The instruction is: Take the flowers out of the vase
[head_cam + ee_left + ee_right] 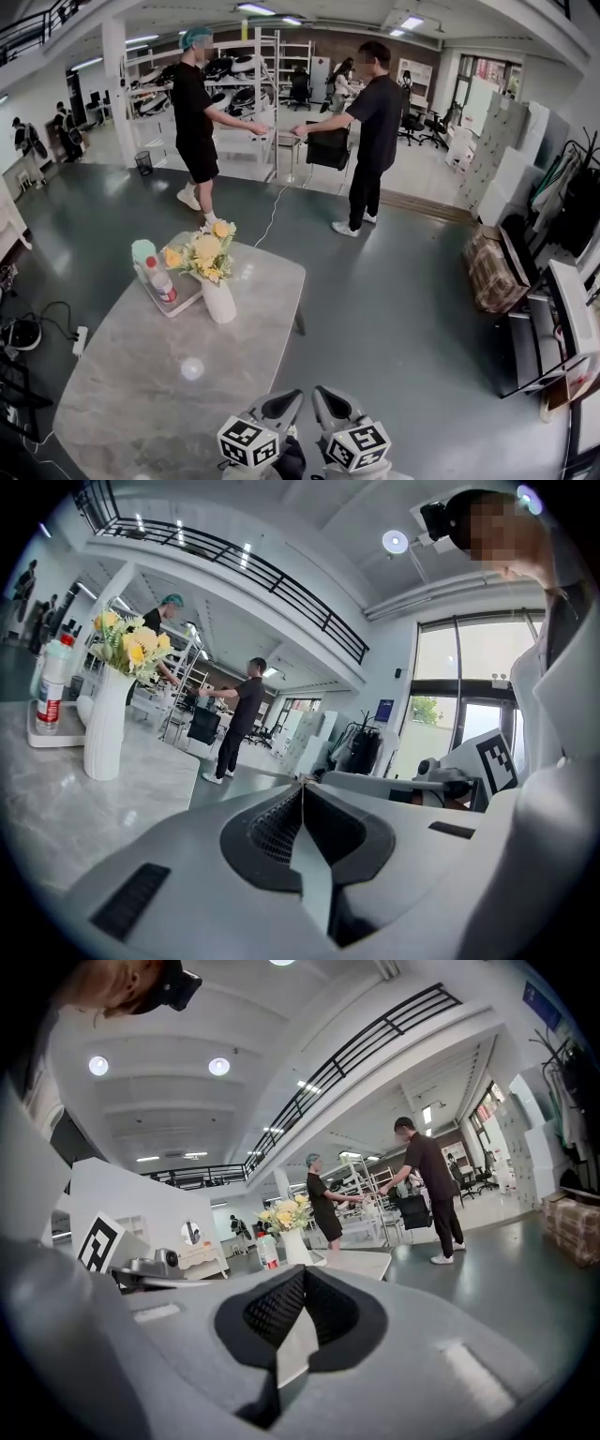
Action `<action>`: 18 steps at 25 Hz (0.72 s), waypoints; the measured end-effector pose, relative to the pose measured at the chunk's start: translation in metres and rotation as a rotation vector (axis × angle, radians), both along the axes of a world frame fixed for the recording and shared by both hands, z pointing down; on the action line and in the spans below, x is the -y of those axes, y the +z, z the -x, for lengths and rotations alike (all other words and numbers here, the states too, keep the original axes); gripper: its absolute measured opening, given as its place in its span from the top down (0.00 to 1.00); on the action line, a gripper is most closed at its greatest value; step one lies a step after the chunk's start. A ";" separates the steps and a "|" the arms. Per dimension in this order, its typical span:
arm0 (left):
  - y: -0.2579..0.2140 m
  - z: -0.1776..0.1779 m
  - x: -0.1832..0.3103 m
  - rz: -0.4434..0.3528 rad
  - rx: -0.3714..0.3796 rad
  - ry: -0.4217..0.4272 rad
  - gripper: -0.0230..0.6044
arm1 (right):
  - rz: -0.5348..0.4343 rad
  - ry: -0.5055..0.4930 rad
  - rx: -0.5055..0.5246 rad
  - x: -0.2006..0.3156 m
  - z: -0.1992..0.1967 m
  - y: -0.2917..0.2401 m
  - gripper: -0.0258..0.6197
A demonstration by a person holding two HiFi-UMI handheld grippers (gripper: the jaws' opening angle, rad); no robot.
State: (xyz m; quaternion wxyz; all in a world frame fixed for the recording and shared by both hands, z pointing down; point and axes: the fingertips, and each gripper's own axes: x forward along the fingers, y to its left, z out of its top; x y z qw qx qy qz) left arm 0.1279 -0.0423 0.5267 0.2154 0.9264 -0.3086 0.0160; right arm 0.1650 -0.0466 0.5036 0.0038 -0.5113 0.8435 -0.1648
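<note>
Yellow flowers (204,251) stand in a white vase (219,301) on the far part of a grey marble table (141,394). My left gripper (286,401) and right gripper (325,396) sit side by side at the bottom of the head view, by the table's near right corner and well short of the vase. Both are shut with nothing between the jaws. In the left gripper view the flowers (131,644) and vase (103,726) are far off to the left of the gripper (302,782). The right gripper view shows the flowers (286,1213) small above the gripper (302,1269).
A tray (173,298) with a red-labelled bottle (159,279) sits just left of the vase. Two people (197,112) (370,131) stand on the floor beyond the table. Boxes and shelving (492,267) line the right side; cables and a power strip (79,339) lie at the left.
</note>
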 end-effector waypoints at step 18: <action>-0.004 0.073 0.156 -0.015 -0.043 -0.163 0.95 | -0.019 -0.135 -0.021 0.159 0.073 0.004 0.96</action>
